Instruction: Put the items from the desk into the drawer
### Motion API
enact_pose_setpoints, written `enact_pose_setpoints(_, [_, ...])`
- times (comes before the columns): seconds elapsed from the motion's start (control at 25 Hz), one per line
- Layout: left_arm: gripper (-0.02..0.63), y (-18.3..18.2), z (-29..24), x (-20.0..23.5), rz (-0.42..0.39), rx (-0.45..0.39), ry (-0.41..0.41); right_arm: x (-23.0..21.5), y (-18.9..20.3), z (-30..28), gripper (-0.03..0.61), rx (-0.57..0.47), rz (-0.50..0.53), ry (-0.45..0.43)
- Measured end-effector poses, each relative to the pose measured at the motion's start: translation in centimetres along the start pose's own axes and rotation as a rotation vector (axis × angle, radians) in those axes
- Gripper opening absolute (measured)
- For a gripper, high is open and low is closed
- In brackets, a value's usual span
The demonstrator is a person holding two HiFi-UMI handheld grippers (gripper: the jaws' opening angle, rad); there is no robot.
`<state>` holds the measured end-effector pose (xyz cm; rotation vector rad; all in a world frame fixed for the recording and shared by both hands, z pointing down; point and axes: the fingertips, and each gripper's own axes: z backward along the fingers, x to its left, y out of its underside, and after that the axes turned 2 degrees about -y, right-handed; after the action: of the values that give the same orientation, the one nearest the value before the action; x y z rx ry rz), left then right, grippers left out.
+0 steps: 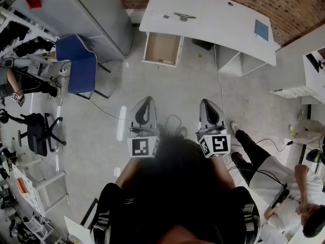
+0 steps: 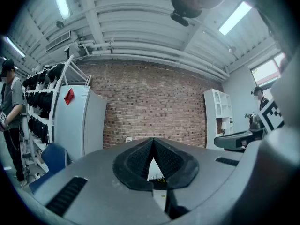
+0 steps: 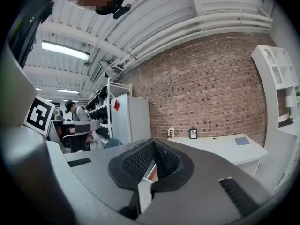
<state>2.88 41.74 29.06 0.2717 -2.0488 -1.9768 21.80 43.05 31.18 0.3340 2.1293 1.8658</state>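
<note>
Both tools are clenched on nothing. The left tool (image 1: pixel 147 100) and the right tool (image 1: pixel 207 102) each show their dark pads met at the tips, and both are held about level before the person. The step in hand looks like the approach; to do it well, I judge, the person should first close the distance to the white surface (image 1: pixel 213 27), then spread one tool's jaws before reaching rather than over the item; a pale cable (image 1: pixel 219 80) trails over the floor on the way and is worth stepping round. The drawer (image 1: pixel 162 49) already stands pulled open at the surface's left end, so no opening move seems needed. The surface and all on it lie well apart from both tools, across bare floor; a dark flat item (image 1: pixel 184 17) lies near the middle, just behind the drawer and roughly ahead of the tools — the short first carry; a blue notebook (image 1: pixel 261 29) lies toward the right end, off to the right of the right tool; being thin and flat, it likely wants a grip at its edge.
</note>
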Motion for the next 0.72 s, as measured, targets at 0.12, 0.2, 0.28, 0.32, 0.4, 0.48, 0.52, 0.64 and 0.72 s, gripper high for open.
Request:
enact_pose_setpoints(0.12, [-0.002, 0.0, 0.2, -0.2, 0.011, 0.008, -0.001, 0.0, 0.0, 0.3, -0.009, 0.000, 0.004, 0.000])
enact_pose_setpoints(0.2, [-0.002, 0.0, 0.3, -0.3, 0.001, 0.000, 0.003, 0.1, 0.1, 0.5, -0.009, -0.001, 0.012, 0.000])
enact_pose_setpoints(0.28, [-0.002, -0.1, 0.4, -0.4, -0.006, -0.007, 0.005, 0.1, 0.1, 0.7, -0.009, -0.006, 0.015, 0.002])
enact_pose_setpoints(0.32, [-0.003, -0.1, 0.4, -0.4, -0.007, -0.009, 0.005, 0.0, 0.1, 0.8, -0.009, -0.012, 0.011, 0.002])
enact_pose_setpoints(0.4, [-0.002, -0.1, 0.5, -0.6, -0.007, -0.010, 0.004, -0.2, 0.0, 1.0, -0.009, -0.020, 0.001, 0.006])
enact_pose_setpoints(0.48, [-0.002, -0.1, 0.6, -0.8, -0.008, -0.013, 0.001, -0.4, 0.1, 1.0, -0.009, -0.018, -0.005, 0.009])
enact_pose_setpoints(0.52, [-0.002, -0.1, 0.7, -0.8, -0.008, -0.014, 0.000, -0.4, 0.2, 1.0, 0.009, -0.014, -0.007, 0.007])
enact_pose_setpoints(0.64, [-0.003, 0.2, 0.9, -1.0, -0.007, -0.013, -0.003, -0.5, 0.4, 0.9, 0.110, -0.003, -0.010, 0.004])
enact_pose_setpoints(0.72, [-0.002, 0.3, 0.9, -1.1, -0.009, -0.013, -0.004, -0.5, 0.5, 1.0, 0.110, 0.001, -0.009, 0.000])
